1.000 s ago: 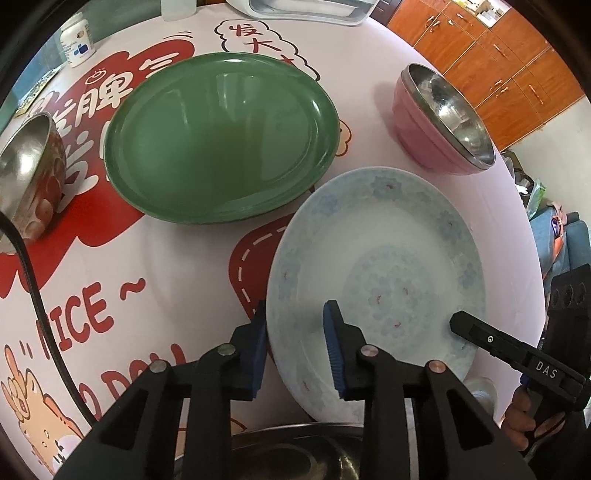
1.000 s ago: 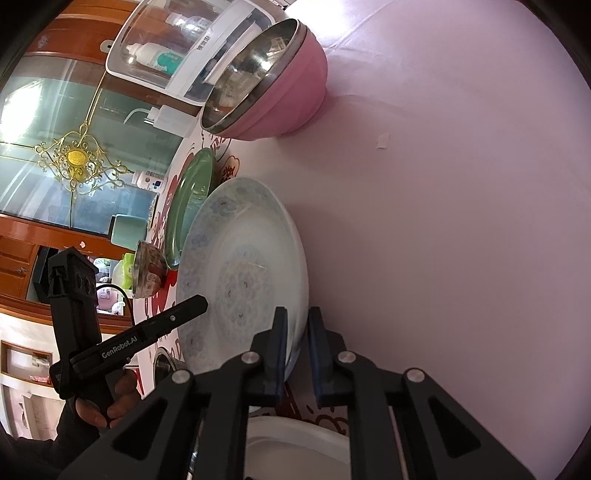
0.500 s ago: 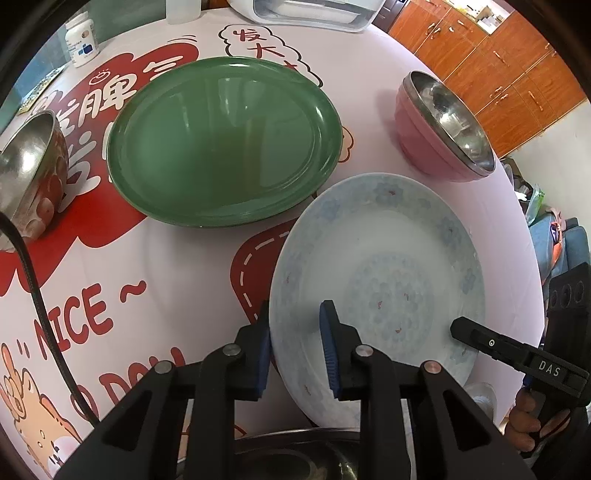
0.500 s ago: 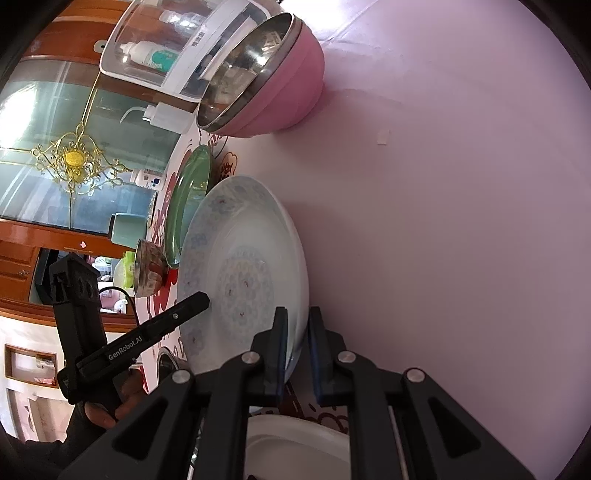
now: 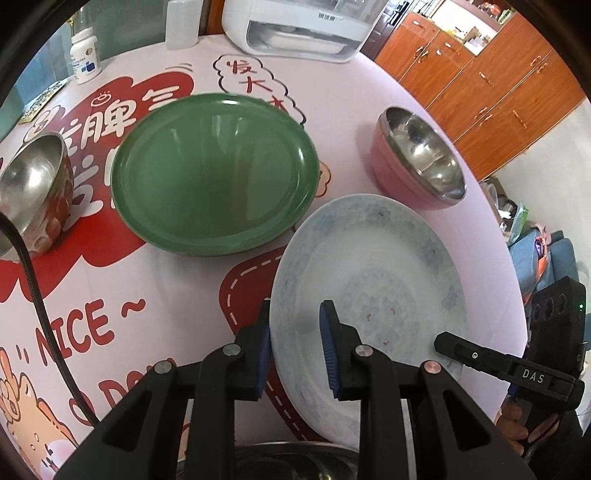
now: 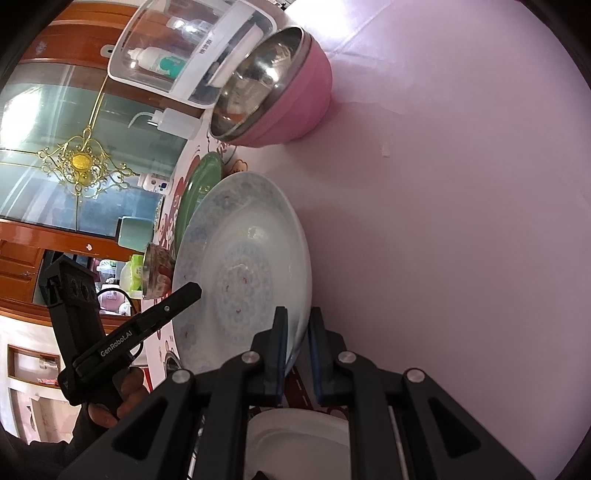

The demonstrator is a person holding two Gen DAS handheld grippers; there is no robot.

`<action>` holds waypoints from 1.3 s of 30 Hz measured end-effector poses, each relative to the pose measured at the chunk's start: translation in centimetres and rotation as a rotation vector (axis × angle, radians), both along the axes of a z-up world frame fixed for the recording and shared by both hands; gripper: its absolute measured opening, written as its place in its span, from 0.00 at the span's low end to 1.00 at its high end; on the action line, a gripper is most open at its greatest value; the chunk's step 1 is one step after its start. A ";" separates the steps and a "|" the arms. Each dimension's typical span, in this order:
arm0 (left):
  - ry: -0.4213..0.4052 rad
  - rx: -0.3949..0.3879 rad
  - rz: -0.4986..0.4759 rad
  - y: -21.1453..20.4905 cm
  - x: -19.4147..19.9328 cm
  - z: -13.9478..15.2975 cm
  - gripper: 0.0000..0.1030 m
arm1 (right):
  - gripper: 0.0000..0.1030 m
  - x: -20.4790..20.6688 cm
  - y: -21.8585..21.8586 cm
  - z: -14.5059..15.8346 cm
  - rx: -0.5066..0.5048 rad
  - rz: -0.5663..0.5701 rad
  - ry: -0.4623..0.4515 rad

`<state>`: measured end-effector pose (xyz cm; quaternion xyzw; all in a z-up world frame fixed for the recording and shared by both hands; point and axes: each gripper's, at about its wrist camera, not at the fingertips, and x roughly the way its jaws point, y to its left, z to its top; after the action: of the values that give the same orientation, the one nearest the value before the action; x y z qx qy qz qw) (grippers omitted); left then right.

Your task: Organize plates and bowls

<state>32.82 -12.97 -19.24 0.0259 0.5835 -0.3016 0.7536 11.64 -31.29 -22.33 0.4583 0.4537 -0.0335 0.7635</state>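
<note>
A pale blue flowered plate (image 5: 373,280) is lifted off the pink tablecloth and tilted. My right gripper (image 6: 297,350) is shut on its rim; the plate also shows in the right wrist view (image 6: 243,273). My left gripper (image 5: 297,350) is open, its two blue pads straddling the plate's near left rim without clamping it. A green plate (image 5: 214,173) lies flat on the table beyond, seen edge-on in the right wrist view (image 6: 195,195). A pink bowl with a steel lining (image 5: 417,158) stands at the right. A steel bowl with a red patterned outside (image 5: 33,188) stands at the left.
A white appliance with a clear lid (image 5: 299,29) stands at the table's far edge, with a white pill bottle (image 5: 85,55) at the far left. Another steel bowl (image 5: 295,461) lies under my left gripper. A white dish (image 6: 299,439) lies under my right gripper.
The left gripper's fingers have closed in around the flowered plate's rim. The plate, held by the right gripper, has risen and tilted a little. Both views have pulled back slightly.
</note>
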 end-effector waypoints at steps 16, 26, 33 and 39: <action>-0.090 -0.059 -0.032 -0.1 -2.6 3.4 0.22 | 0.10 -2.8 -0.2 2.6 -0.021 -0.023 -0.048; -0.134 -0.066 -0.046 0.4 -5.9 6.2 0.22 | 0.10 -5.6 0.6 4.5 -0.034 -0.021 -0.113; -0.151 -0.073 -0.042 1.5 -9.2 7.5 0.22 | 0.10 -8.0 1.3 5.7 -0.042 -0.007 -0.144; -0.152 -0.074 -0.047 2.3 -12.4 7.9 0.22 | 0.10 -10.5 1.8 6.2 -0.063 0.007 -0.156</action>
<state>20.43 -10.69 -11.32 0.0348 0.5122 -0.3377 0.7889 1.16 -29.50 -16.13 0.4337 0.3930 -0.0091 0.8108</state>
